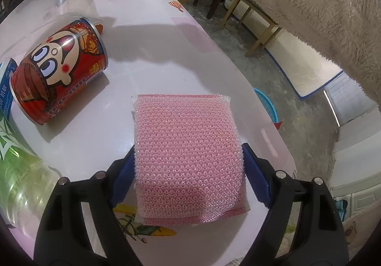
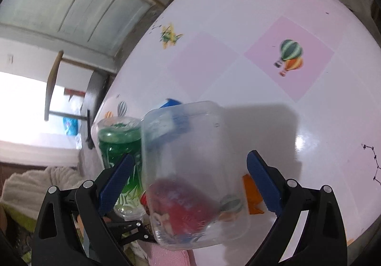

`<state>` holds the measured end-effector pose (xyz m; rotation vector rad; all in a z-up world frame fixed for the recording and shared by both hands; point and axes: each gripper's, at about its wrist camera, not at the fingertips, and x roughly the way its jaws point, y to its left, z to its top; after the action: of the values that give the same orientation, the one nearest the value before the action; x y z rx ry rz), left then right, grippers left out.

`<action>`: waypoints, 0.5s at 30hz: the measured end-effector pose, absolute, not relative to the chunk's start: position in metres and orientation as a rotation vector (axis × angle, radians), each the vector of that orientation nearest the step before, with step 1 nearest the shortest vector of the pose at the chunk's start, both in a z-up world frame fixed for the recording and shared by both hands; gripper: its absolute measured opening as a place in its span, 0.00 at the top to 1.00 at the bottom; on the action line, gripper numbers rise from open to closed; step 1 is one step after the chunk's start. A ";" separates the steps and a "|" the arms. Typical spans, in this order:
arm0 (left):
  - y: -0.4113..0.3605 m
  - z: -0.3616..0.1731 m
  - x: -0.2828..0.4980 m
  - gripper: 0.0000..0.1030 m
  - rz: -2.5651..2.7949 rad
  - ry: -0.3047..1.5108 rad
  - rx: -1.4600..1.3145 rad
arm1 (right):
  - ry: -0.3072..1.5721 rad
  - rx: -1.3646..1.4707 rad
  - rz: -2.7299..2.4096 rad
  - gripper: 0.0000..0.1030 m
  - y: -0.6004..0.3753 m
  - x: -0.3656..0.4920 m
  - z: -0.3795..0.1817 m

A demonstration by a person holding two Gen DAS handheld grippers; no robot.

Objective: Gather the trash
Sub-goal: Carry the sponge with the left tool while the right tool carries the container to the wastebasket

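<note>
Clear plastic container sits between your right gripper pads, jaws apart, not touching it, long axis running straight ahead. Left gripper clamps the pink sponge across its width.

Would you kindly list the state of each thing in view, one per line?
Pink sponge: flat on the table, between the left claw pads.
Red can: on its side.
Green bottle: on its side.
Clear container: empty, between the right claw pads, untouched.
</note>
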<state>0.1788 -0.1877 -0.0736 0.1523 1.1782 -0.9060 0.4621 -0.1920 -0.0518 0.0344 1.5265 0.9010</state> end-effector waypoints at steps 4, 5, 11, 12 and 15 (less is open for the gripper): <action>-0.186 -0.073 0.178 0.23 -0.909 1.180 0.147 | 1.548 -0.061 0.884 0.09 -0.179 0.455 -0.054; -0.186 -0.073 0.178 0.23 -0.909 1.181 0.146 | 1.555 -0.085 0.880 0.09 -0.176 0.454 -0.055; -0.184 -0.073 0.179 0.24 -0.899 1.181 0.142 | 1.547 -0.181 0.830 0.11 -0.168 0.447 -0.064; -0.184 -0.073 0.179 0.24 -0.897 1.180 0.142 | 1.537 -0.180 0.822 0.13 -0.170 0.447 -0.062; -0.183 -0.073 0.179 0.25 -0.890 1.175 0.139 | 1.505 -0.162 0.804 0.14 -0.178 0.445 -0.055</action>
<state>0.1786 -0.1828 -0.0730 0.1389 1.1748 -0.8897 0.4452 -0.1779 -0.0555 -0.1615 1.5046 0.8040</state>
